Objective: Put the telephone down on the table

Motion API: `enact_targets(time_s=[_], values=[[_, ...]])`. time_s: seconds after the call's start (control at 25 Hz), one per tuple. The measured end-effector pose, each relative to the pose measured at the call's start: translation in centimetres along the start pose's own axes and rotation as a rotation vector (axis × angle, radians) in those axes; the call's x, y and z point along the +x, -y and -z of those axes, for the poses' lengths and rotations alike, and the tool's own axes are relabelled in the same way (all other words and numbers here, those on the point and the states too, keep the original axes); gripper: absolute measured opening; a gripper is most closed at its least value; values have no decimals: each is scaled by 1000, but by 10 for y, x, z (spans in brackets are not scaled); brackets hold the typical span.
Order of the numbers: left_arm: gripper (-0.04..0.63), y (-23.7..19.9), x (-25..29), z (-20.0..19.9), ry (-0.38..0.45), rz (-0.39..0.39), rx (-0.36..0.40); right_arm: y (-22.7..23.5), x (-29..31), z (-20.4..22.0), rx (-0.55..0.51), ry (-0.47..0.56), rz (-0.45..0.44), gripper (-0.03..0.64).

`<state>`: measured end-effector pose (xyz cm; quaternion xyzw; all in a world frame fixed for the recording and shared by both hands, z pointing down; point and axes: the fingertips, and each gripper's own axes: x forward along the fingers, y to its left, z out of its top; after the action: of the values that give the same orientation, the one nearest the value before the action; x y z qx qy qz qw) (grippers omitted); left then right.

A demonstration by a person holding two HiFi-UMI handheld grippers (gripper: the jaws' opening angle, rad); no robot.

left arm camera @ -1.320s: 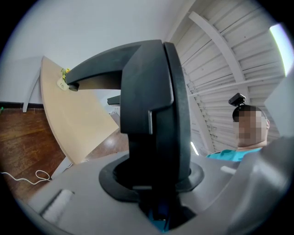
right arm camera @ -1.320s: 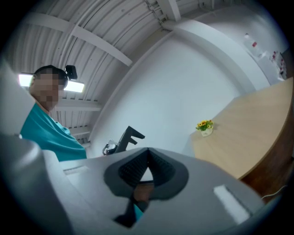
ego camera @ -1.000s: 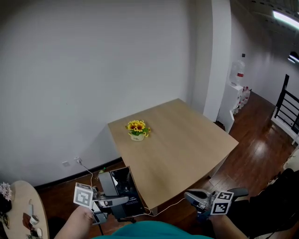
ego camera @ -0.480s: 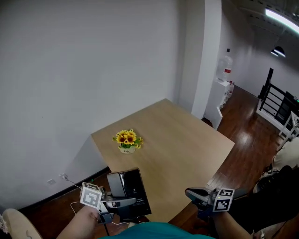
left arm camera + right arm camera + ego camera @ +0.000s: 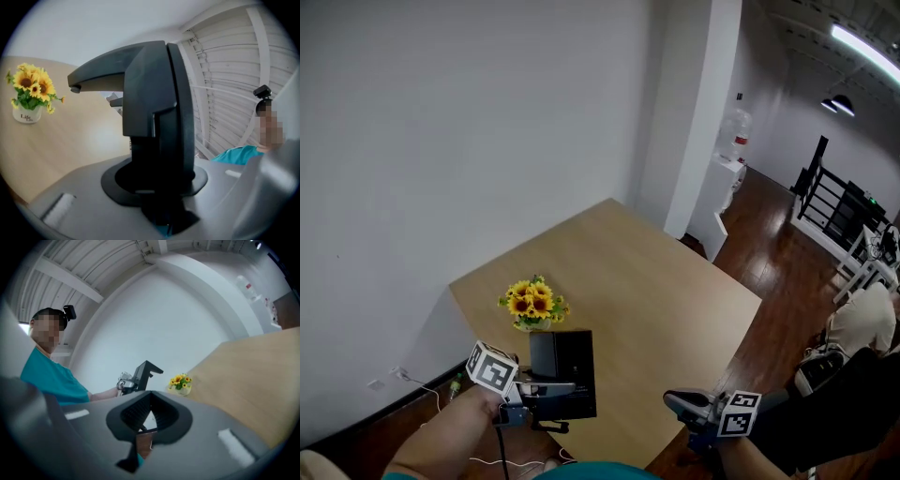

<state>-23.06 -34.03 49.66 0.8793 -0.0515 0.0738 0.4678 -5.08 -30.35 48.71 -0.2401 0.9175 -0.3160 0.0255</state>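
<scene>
The telephone (image 5: 563,373) is a black desk set with a tilted display, held up over the near left corner of the light wooden table (image 5: 675,300). My left gripper (image 5: 551,389) is shut on its base from the left. In the left gripper view the telephone (image 5: 157,117) fills the middle between the jaws of the left gripper (image 5: 159,192). My right gripper (image 5: 686,405) hangs off the table's near edge, shut with nothing in it. The right gripper view shows the right gripper (image 5: 149,412) with its pads meeting, and the telephone (image 5: 142,373) far off.
A small pot of sunflowers (image 5: 532,307) stands on the table just beyond the telephone. A white pillar (image 5: 689,122) and a water dispenser (image 5: 729,164) stand behind the table. Dark wooden floor (image 5: 787,253) lies to the right, with a black railing (image 5: 830,202).
My left gripper has carried the telephone from beside the table's corner to over the tabletop, closer to the sunflowers. The right gripper has moved along with the person beside the near edge.
</scene>
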Motion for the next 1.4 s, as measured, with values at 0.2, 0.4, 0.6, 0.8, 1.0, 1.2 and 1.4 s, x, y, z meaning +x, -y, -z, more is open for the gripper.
enact_targets(time_s=[0.2, 0.4, 0.6, 0.8, 1.0, 1.2, 1.4], values=[[169, -60, 40, -61, -46, -89, 5, 61, 16, -14, -11, -58, -50, 2], [169, -135, 85, -116, -66, -132, -17, 116, 31, -32, -43, -75, -78, 2], [169, -218, 132, -144, -117, -131, -39, 155, 36, -27, -16, -75, -73, 2], [169, -283, 156, -156, -148, -115, -65, 167, 32, -4, 20, -95, -64, 2], [169, -324, 170, -161, -161, -95, -95, 173, 32, 12, 19, -123, -74, 2], [169, -349, 179, -157, -218, -98, -109, 172, 37, 17, 44, -117, -81, 2], [169, -351, 187, -141, -251, -28, -128, 174, 34, 17, 54, -112, -78, 2]])
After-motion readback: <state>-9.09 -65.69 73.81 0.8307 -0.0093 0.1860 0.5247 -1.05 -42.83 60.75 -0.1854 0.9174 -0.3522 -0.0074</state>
